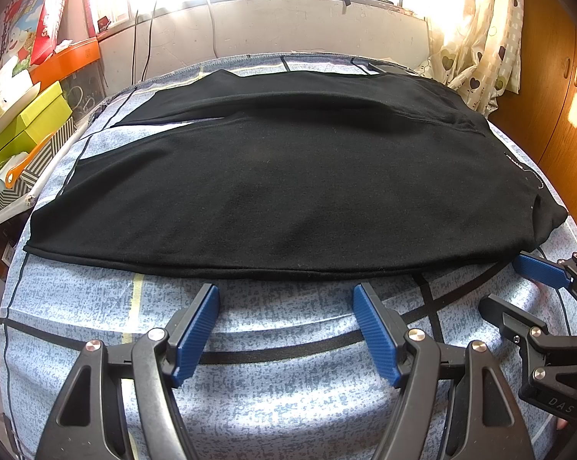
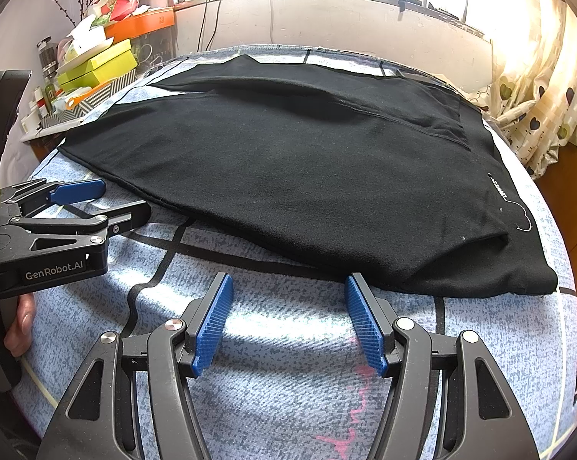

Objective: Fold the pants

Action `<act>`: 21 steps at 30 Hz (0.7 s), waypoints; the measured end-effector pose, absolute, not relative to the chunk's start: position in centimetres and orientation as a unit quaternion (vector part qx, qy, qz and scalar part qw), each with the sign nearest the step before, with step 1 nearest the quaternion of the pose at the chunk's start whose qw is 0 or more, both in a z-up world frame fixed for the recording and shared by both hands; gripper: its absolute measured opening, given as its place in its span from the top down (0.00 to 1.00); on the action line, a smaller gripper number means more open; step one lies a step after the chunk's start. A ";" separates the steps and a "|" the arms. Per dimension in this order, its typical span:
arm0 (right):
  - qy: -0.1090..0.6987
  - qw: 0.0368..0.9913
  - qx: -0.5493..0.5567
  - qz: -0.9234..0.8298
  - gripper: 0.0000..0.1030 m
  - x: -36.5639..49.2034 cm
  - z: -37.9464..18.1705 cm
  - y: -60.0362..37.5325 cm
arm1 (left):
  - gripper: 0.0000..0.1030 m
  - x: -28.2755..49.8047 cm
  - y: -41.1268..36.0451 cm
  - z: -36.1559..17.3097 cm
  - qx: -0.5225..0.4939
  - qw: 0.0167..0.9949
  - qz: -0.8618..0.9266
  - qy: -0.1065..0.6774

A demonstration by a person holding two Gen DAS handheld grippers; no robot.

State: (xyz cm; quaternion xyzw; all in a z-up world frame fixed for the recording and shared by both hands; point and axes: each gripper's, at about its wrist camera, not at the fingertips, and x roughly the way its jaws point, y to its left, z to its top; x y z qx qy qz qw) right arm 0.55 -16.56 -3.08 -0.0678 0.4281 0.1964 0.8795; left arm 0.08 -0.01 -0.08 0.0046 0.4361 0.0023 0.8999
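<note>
- I see one pair of black pants (image 1: 288, 176) spread flat on the blue patterned bed (image 1: 273, 402), waist right.
- My two grippers, left gripper (image 1: 286, 329) and right gripper (image 2: 288, 322), hover near the hem (jaws apart, nothing held).

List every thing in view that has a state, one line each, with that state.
Black fabric pants: spread flat on the blue patterned bed cover, legs side by side, not yet folded, ungripped.
Left claw: open, empty, just short of the pants' near edge.
Right claw: open, empty, near the pants' hem.
Heart-print curtain: drawn aside, bunched.
Lime-green cardboard box: shut.
</note>
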 end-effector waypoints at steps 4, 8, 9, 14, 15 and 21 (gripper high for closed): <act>0.428 0.880 -0.068 0.196 0.40 0.5 -3.0 -16.6 | 0.28 0.1 0.0 -0.1 0.004 0.900 0.002 0.436; 0.428 0.880 -0.068 0.196 0.40 0.5 -3.1 -16.6 | 0.28 0.1 0.0 -0.1 0.004 0.900 0.002 0.436; 0.428 0.880 -0.068 0.196 0.40 0.5 -3.0 -16.5 | 0.28 0.1 0.0 -0.1 0.004 0.900 0.002 0.436; 0.428 0.880 -0.069 0.196 0.40 0.5 -3.0 -16.4 | 0.28 0.1 0.0 -0.1 0.004 0.900 0.002 0.436; 0.428 0.880 -0.070 0.195 0.40 0.5 -3.0 -16.4 | 0.28 0.1 0.0 -0.1 0.004 0.900 0.002 0.436; 0.428 0.880 -0.071 0.195 0.40 0.6 -3.0 -16.5 | 0.28 0.1 0.0 -0.1 0.004 0.900 0.002 0.436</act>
